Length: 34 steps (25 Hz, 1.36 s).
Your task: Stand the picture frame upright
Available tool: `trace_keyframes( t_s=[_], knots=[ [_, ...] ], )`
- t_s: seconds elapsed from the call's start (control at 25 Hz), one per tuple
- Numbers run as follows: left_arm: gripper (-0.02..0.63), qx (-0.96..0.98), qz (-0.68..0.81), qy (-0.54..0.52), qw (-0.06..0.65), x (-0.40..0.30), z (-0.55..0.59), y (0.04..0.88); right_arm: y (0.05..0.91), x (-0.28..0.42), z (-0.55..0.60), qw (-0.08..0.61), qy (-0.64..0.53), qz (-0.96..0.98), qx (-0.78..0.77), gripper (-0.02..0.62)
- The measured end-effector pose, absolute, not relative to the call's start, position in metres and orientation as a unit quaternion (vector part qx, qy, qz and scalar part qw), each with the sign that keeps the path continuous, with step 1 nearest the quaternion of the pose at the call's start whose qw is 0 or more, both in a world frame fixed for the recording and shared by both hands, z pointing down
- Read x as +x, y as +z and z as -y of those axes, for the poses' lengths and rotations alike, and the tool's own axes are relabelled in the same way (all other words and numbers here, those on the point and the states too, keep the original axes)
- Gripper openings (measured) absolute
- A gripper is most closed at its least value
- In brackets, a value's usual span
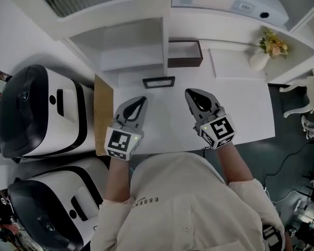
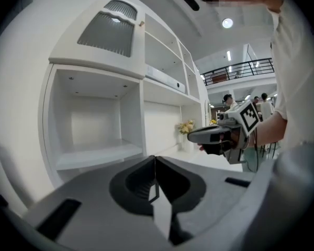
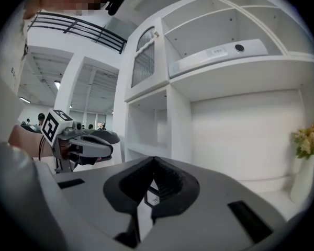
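Dark picture frame (image 1: 158,82) ahead of left gripper (image 1: 141,100) (shut).

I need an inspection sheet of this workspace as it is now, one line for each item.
Surface: white table, with the frame on it.
Job's things: picture frame near the back edge, apparently standing, apart from both grippers.
Clutter: brown box behind the frame; vase of flowers at the right; wooden board at the left edge.
Grippers: left gripper and right gripper over the table, jaws shut, empty.
Cables: black cable on the floor, right.
Surroundings: white shelves; two white machines at the left.
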<state>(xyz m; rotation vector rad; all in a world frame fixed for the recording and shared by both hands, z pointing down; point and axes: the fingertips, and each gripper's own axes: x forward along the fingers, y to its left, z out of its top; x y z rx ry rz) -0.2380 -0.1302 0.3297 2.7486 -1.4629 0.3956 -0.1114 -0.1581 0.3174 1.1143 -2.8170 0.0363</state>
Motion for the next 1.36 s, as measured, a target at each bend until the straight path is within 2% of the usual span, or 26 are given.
trace_keyframes(
  t_s=[0.24,1.36],
  knots=[
    [0.003,0.862,0.496,0.1,0.026,-0.251,0.133,0.321,0.313,-0.109,0.159,0.063,-0.008,0.929,0.365,0.015],
    [0.003,0.855,0.507,0.11,0.016,-0.252,0.141,0.314,0.297,-0.099,0.173,0.024,0.001,0.913,0.408,0.014]
  ],
)
